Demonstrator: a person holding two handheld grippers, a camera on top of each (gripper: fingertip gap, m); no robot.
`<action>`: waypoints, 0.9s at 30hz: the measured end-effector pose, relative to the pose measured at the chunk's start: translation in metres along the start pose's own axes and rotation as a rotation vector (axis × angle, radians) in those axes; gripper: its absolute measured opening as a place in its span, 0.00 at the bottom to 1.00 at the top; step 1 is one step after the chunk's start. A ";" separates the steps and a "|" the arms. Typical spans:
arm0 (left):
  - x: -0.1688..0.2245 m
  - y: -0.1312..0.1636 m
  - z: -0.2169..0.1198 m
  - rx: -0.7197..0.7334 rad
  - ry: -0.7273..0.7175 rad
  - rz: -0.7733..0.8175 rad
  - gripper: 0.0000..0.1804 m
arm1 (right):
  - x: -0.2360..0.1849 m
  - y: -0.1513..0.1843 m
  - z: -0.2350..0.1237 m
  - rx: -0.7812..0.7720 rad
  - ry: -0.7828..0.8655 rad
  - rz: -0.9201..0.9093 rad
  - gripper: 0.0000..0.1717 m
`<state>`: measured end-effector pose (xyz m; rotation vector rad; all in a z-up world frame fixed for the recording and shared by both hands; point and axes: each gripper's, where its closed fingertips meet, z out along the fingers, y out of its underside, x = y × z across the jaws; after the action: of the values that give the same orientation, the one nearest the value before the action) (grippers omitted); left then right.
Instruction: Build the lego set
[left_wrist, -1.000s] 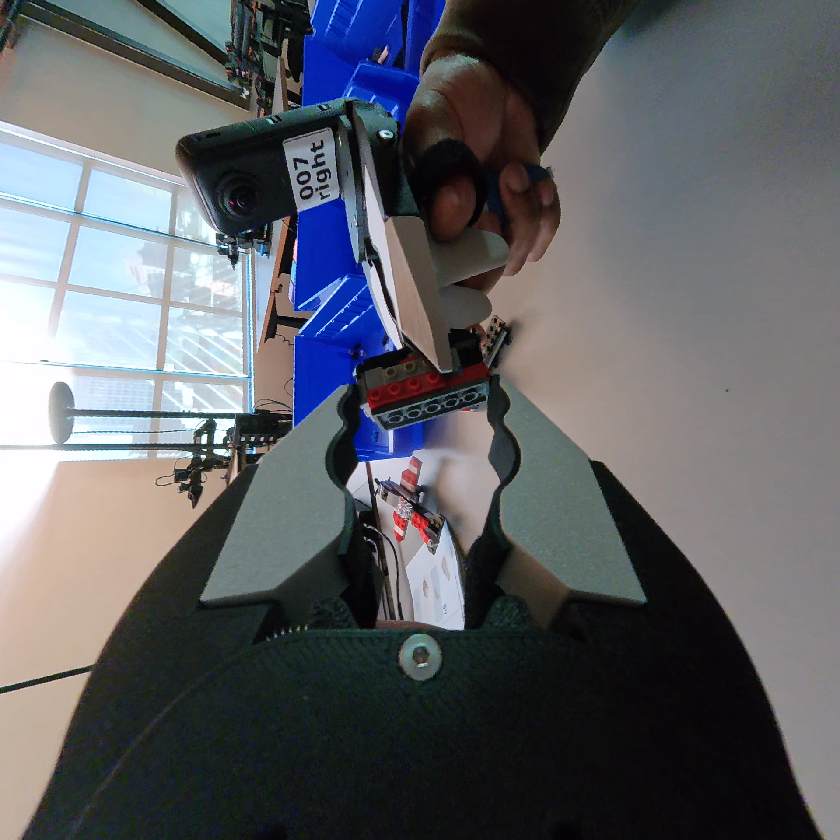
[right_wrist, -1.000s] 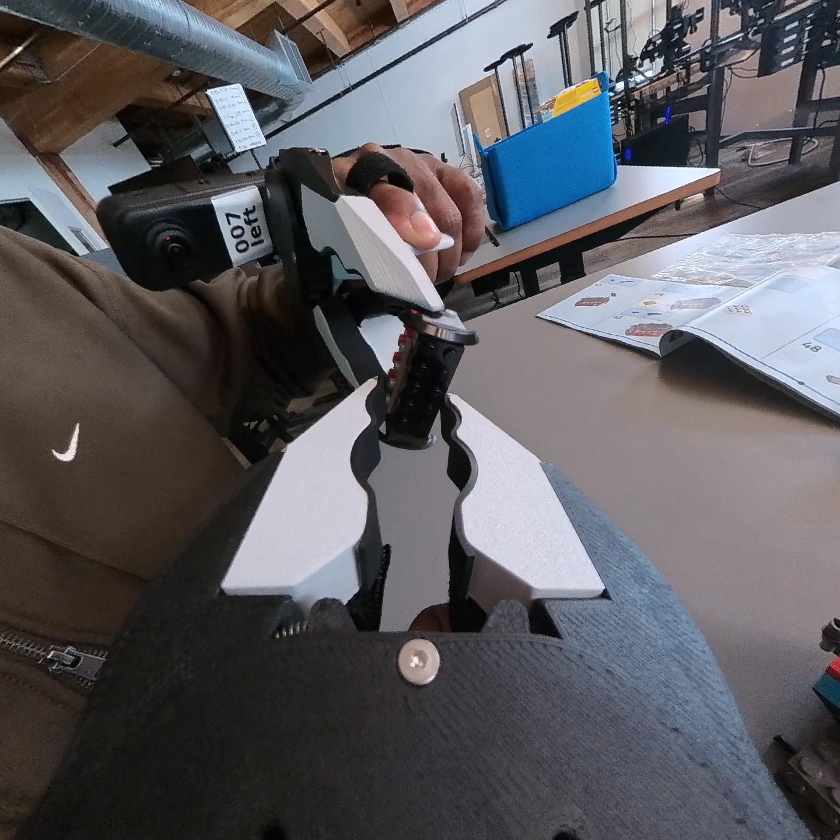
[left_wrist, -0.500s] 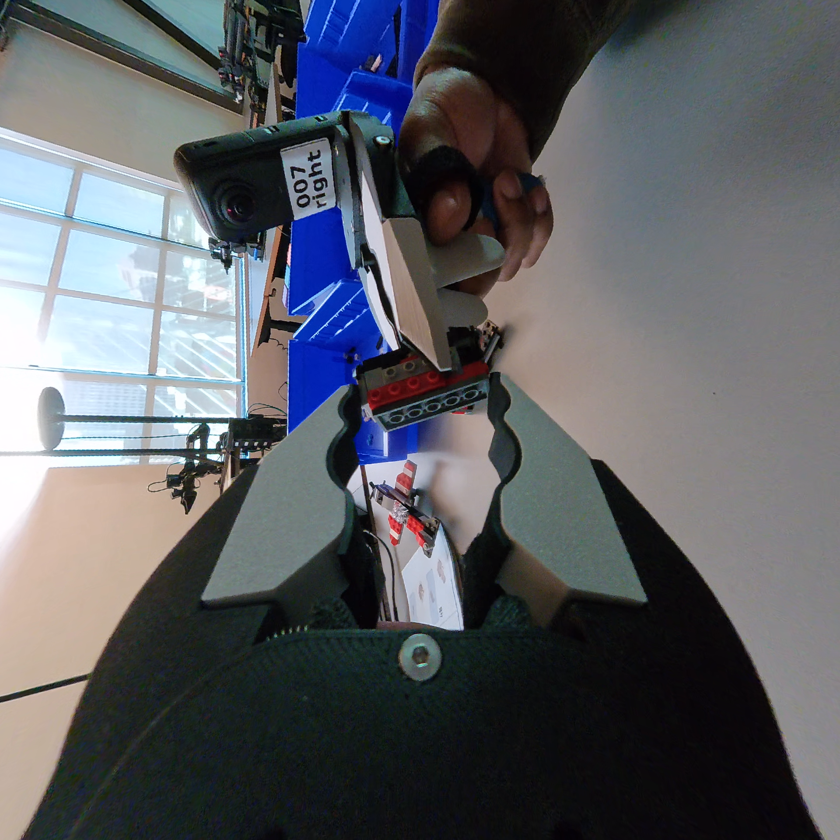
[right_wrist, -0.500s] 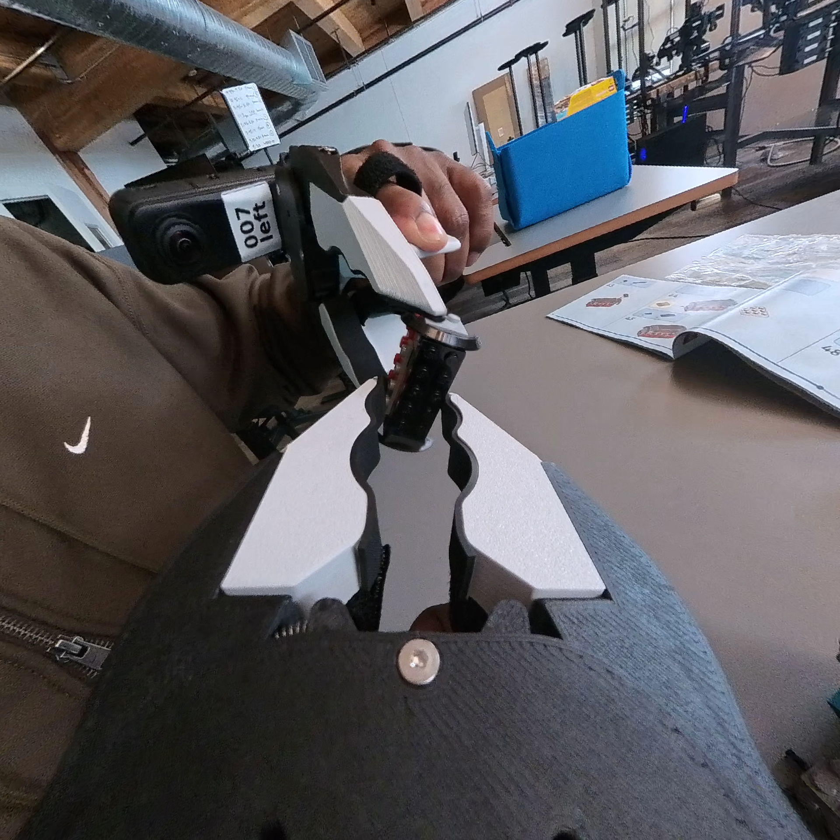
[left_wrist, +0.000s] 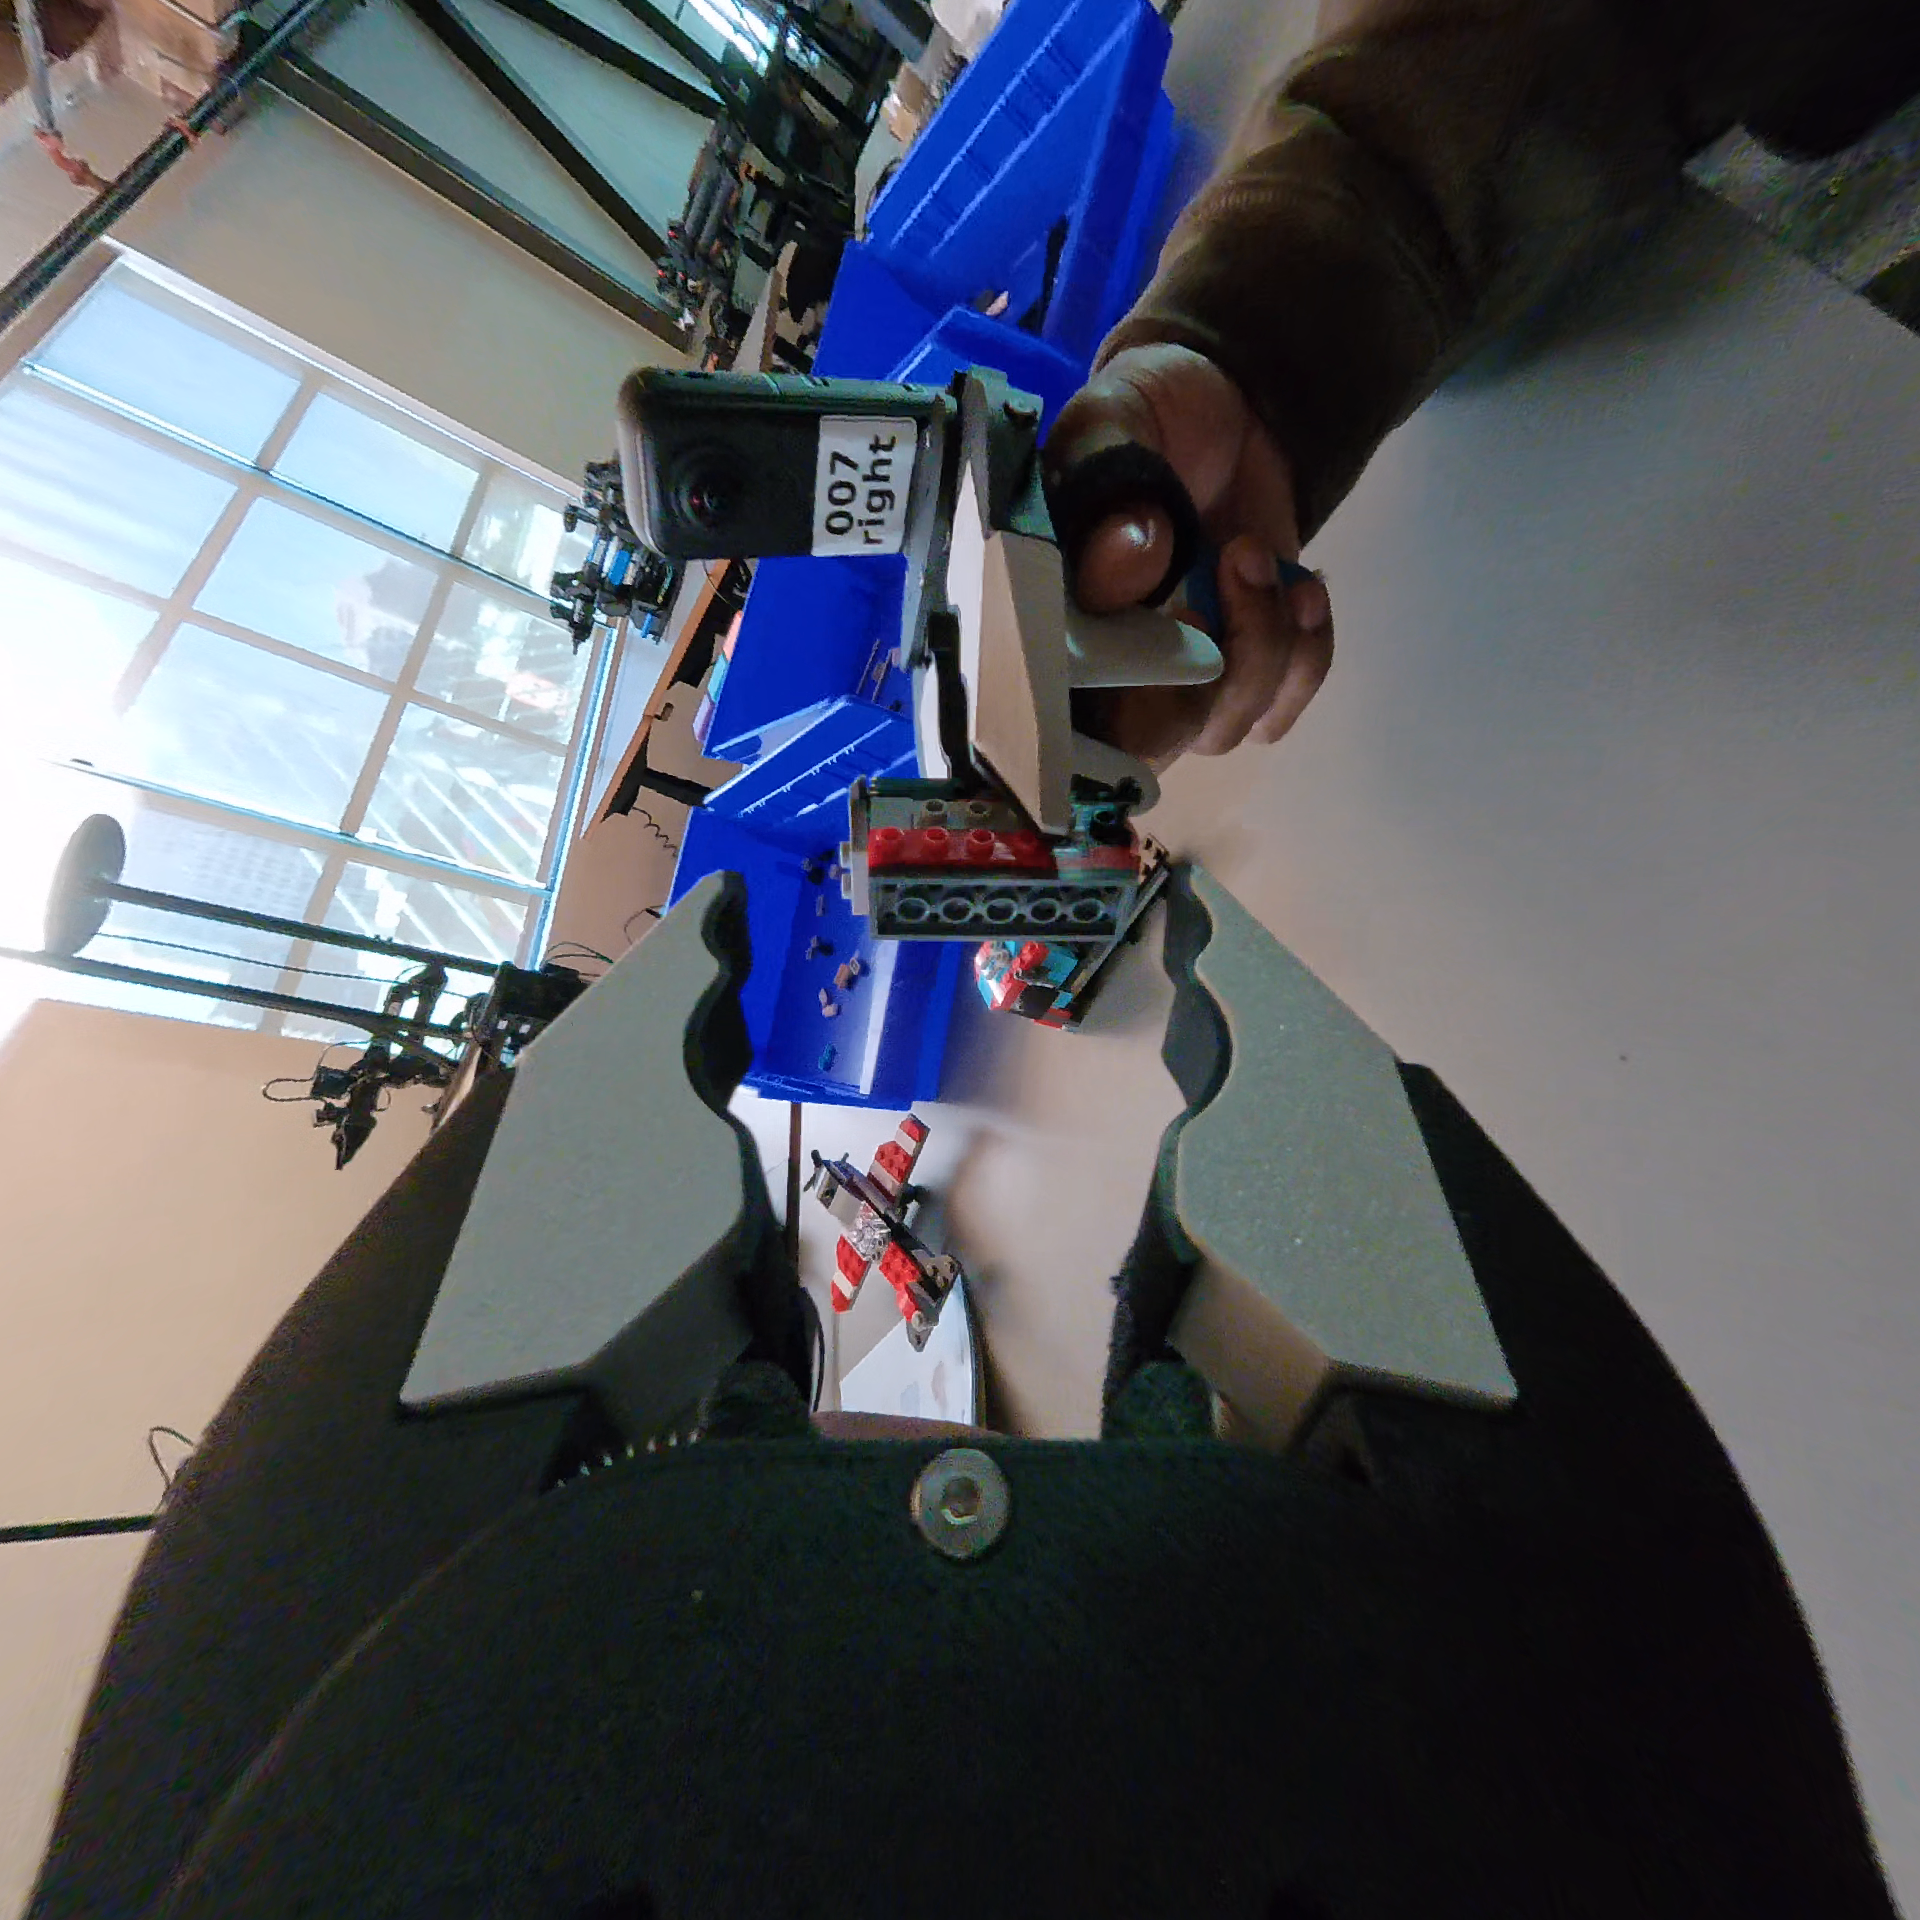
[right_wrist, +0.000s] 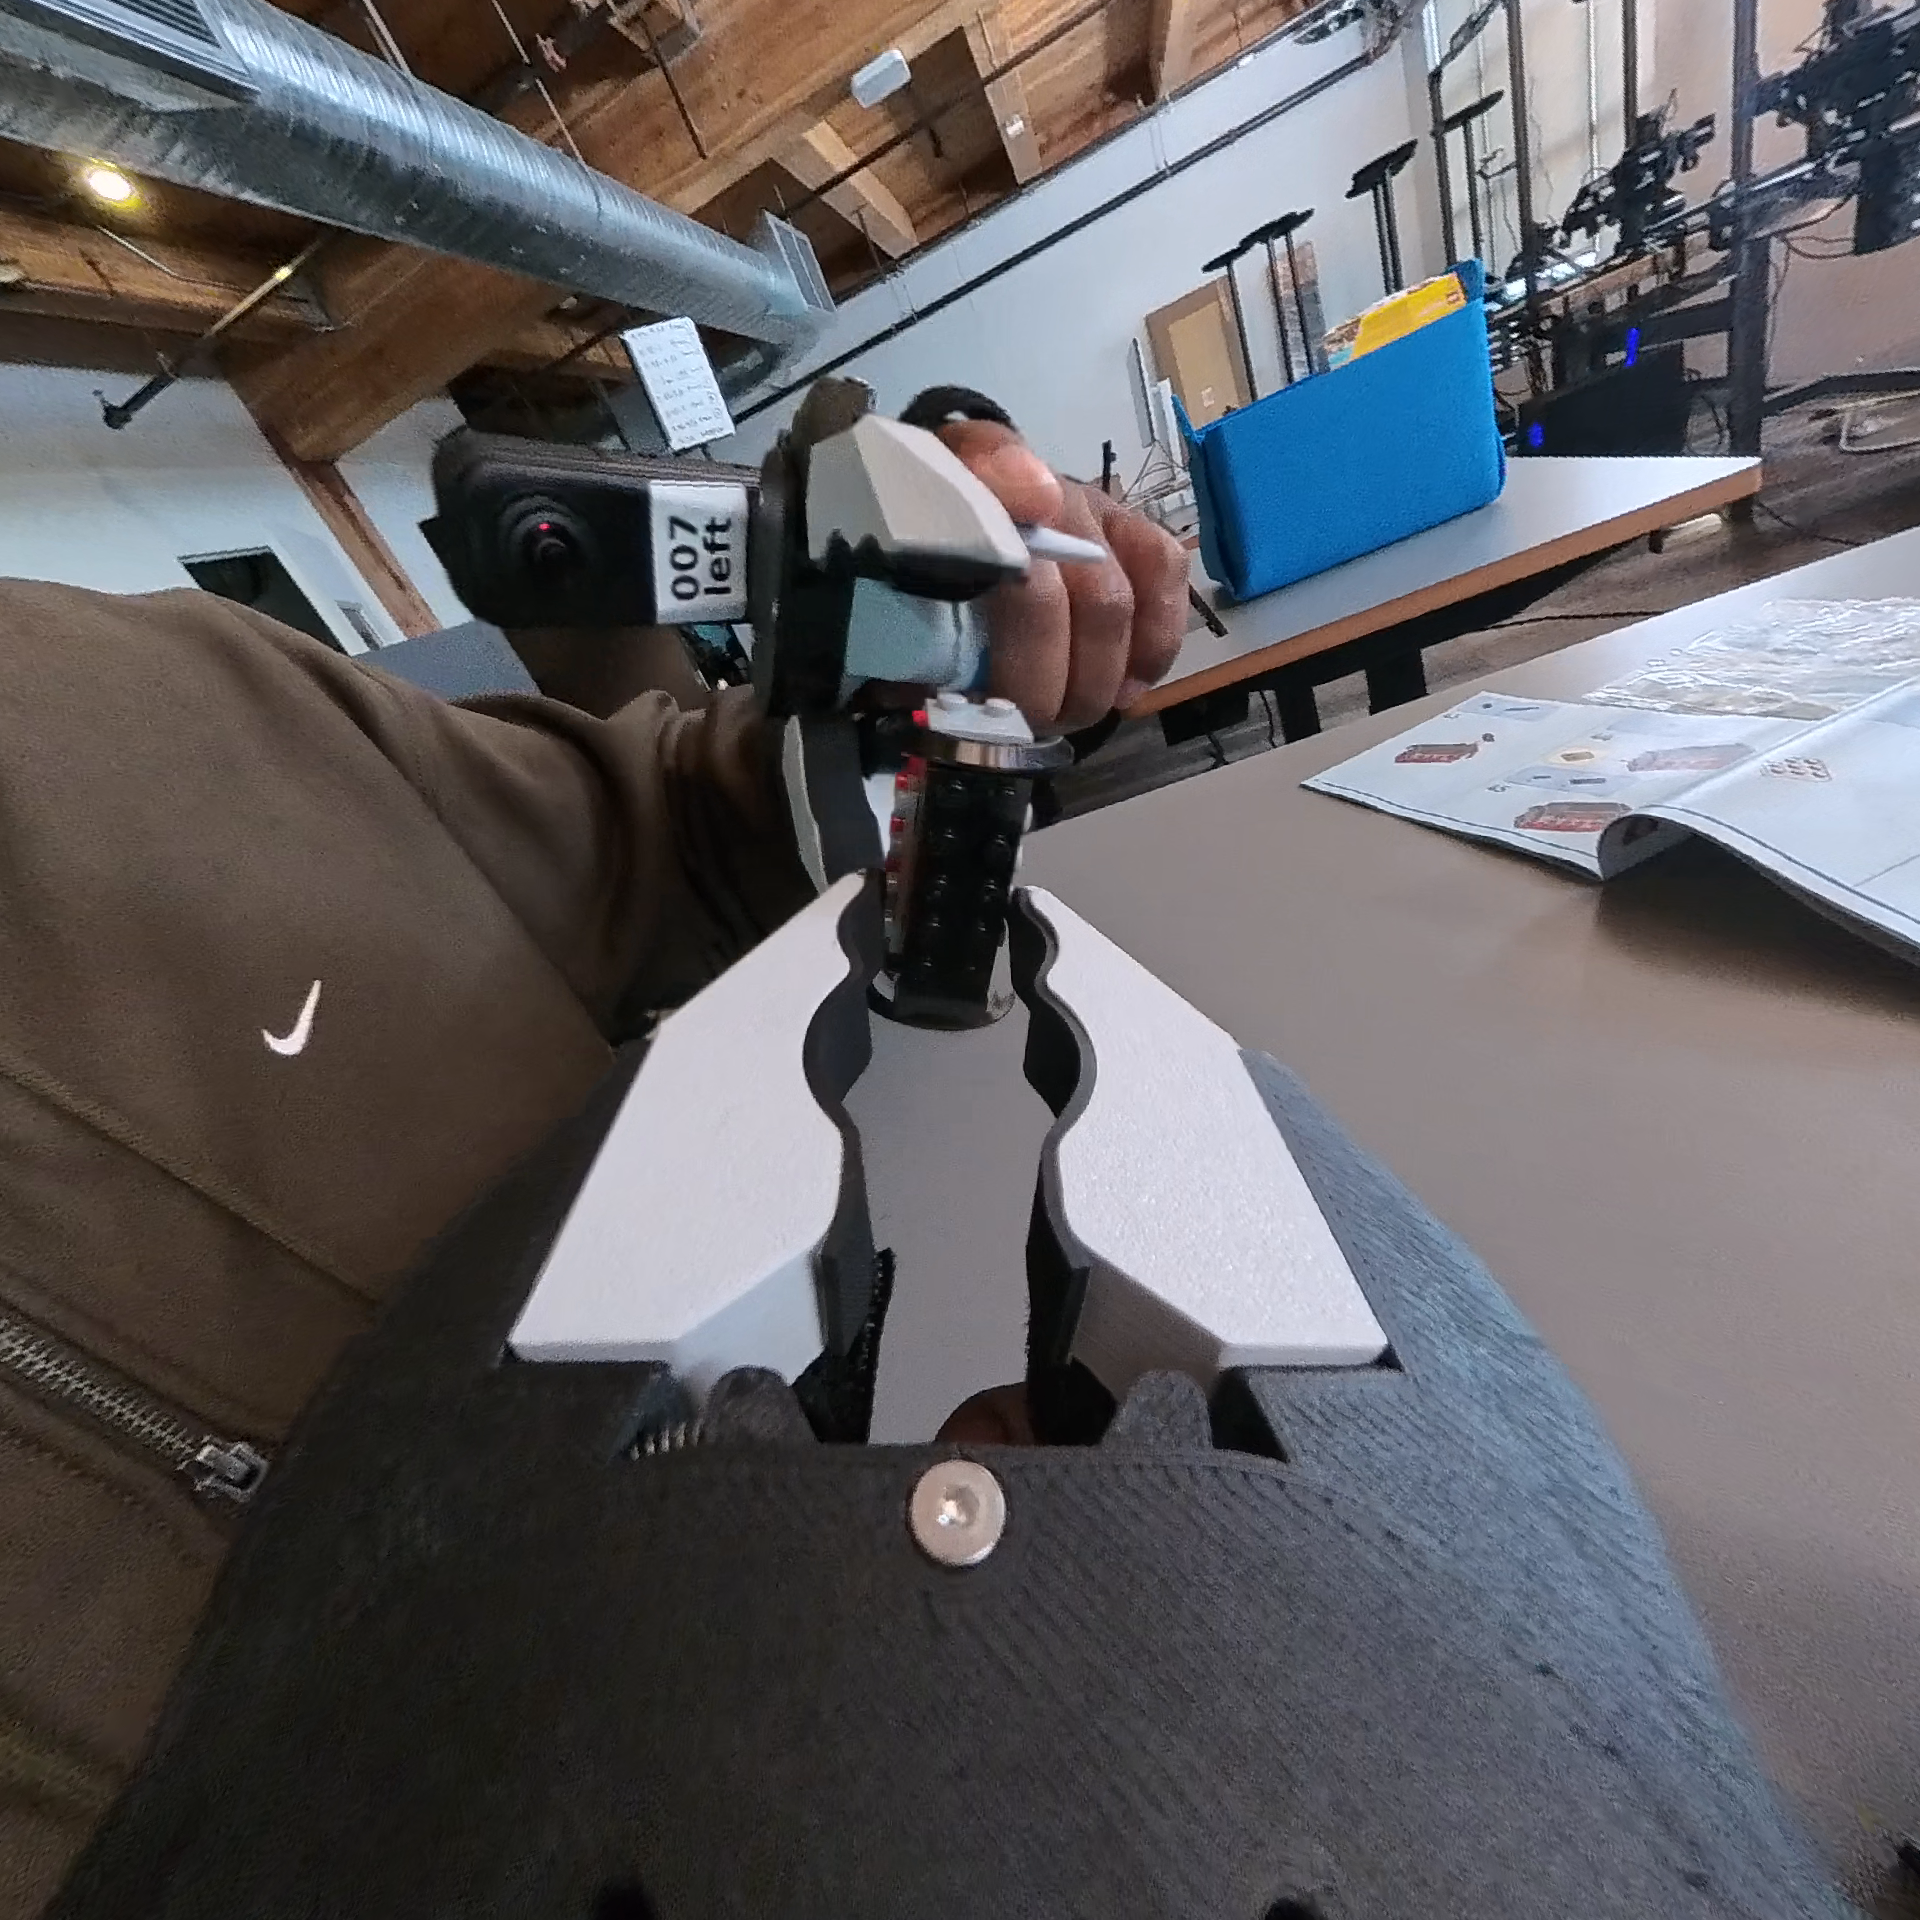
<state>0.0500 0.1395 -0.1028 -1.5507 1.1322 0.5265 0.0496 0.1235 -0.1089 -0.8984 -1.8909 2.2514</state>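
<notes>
While the right hand-held gripper (right_wrist: 951, 935) stays clamped on the brick block (right_wrist: 956, 883), keep the left hand-held gripper (left_wrist: 956, 925), jaws apart, clear of it.

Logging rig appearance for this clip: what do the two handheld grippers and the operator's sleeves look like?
Both grippers have pale grey wedge fingers with wavy black pads on black textured bodies. Each carries a black camera bearing a white sticker, plus a black finger strap. Sleeves are olive-brown, with a small white logo.

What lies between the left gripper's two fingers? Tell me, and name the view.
In the left wrist view, the left gripper stands open. The brick assembly, held by the right gripper, sits just beyond its fingertips, touching neither; farther off lie blue bins.
</notes>
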 end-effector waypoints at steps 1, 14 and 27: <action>0.000 -0.001 -0.001 0.007 -0.005 0.005 0.45 | -0.001 0.000 0.000 -0.001 -0.008 0.006 0.14; 0.016 -0.013 0.000 0.070 0.082 0.047 0.36 | -0.023 0.004 0.004 -0.029 -0.124 -0.006 0.14; 0.015 -0.019 -0.002 0.066 0.074 0.090 0.32 | -0.025 0.004 0.004 -0.043 -0.122 -0.038 0.14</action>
<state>0.0724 0.1308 -0.1049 -1.4774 1.2685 0.4900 0.0701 0.1086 -0.1026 -0.7386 -1.9960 2.3011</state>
